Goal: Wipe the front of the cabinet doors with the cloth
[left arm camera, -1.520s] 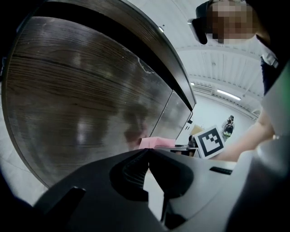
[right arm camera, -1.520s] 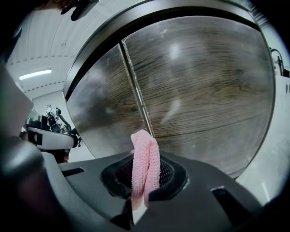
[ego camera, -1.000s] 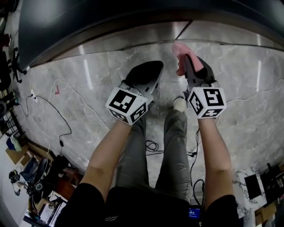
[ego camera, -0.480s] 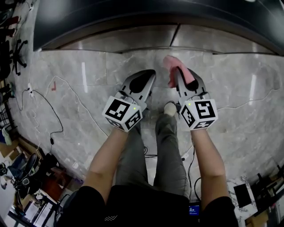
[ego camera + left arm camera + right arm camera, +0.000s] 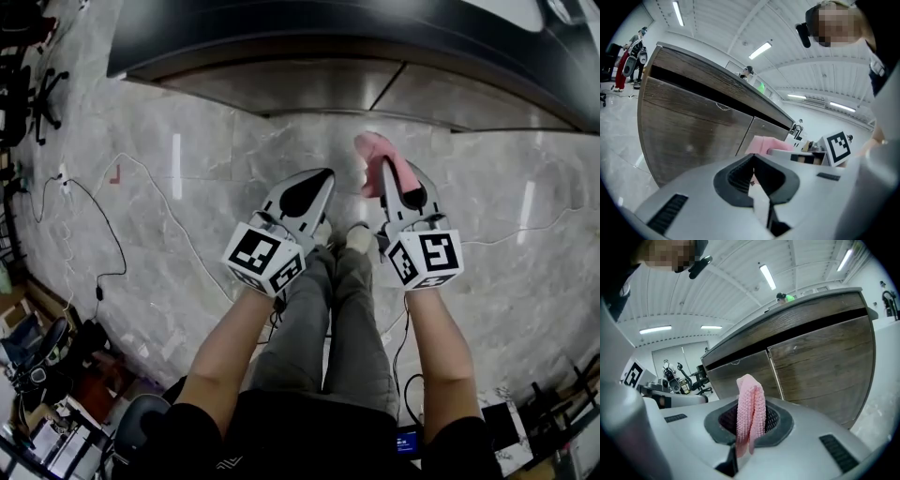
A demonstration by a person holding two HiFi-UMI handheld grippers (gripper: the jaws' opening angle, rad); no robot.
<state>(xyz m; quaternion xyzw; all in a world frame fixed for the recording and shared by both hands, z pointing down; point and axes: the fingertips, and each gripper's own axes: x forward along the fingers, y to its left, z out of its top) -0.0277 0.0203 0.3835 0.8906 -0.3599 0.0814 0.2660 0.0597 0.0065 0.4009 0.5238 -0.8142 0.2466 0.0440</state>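
Pinching a pink knitted cloth (image 5: 751, 408) at its fold, the fingers of the right gripper (image 5: 394, 183) are closed on it. A doubled loop is pushed out beyond the fingers and the loose ends hang behind them. The cloth is judged light, soft and floppy, best held bunched near the middle. The fingers of the left gripper (image 5: 752, 171) are pressed together on nothing. Farther off, the wooden cabinet doors (image 5: 820, 362) are not yet touched, and the cloth is held in line with their seam.
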